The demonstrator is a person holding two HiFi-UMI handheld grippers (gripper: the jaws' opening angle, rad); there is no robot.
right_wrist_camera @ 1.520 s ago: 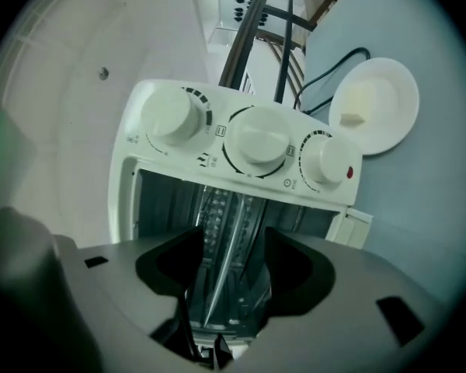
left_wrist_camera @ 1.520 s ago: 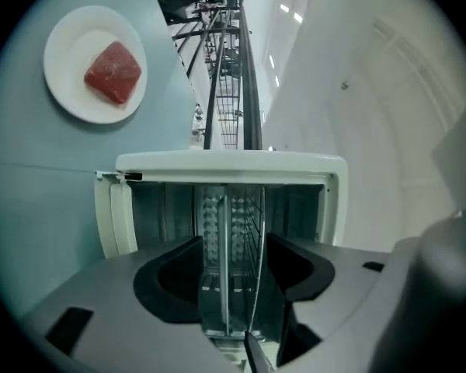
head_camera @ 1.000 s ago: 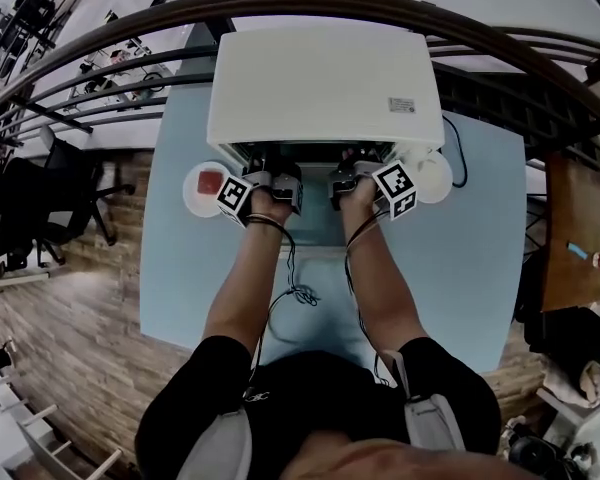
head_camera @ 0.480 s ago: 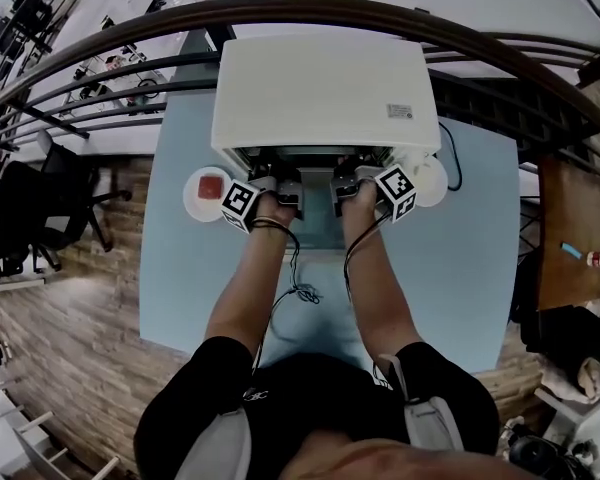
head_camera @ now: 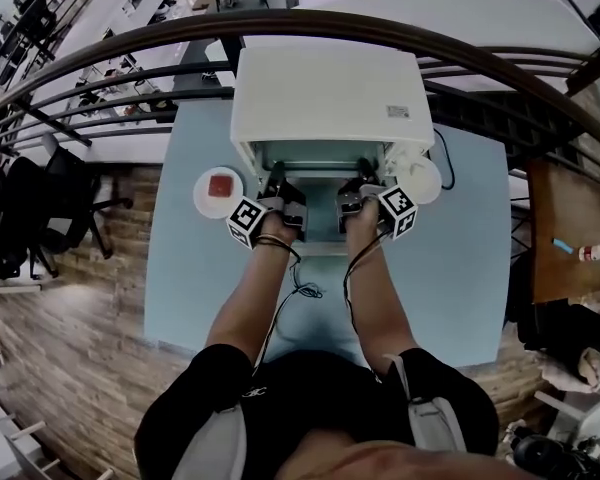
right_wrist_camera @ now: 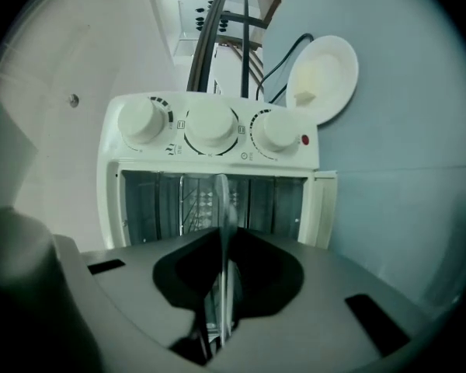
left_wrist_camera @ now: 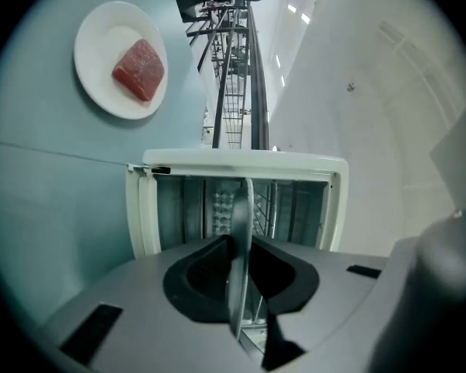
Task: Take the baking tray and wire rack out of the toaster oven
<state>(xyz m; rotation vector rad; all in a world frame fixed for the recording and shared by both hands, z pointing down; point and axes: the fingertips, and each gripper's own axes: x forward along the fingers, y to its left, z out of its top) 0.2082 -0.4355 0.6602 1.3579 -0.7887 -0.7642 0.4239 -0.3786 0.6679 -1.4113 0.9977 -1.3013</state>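
The white toaster oven [head_camera: 325, 98] stands with its door down and its mouth towards me. A thin metal baking tray [left_wrist_camera: 239, 231] shows edge-on and comes partway out of the cavity. My left gripper [left_wrist_camera: 239, 286] is shut on the tray's near rim on the left. My right gripper [right_wrist_camera: 221, 286] has the same tray [right_wrist_camera: 223, 208] between its jaws, which are closing on the rim. The wire rack [left_wrist_camera: 268, 208] sits inside the oven behind the tray. In the head view both grippers [head_camera: 278, 190] [head_camera: 358, 190] are at the oven's mouth.
A white plate [head_camera: 218, 190] with a red slab of meat [left_wrist_camera: 138, 68] lies left of the oven. Another white plate [head_camera: 420, 180] lies on the right beside the power cord [right_wrist_camera: 283, 57]. Three knobs [right_wrist_camera: 210, 124] line the oven's control panel. The light blue table [head_camera: 450, 268] extends around.
Both grippers have drawn back from the oven's mouth towards me, and the tray has come partway out with them.
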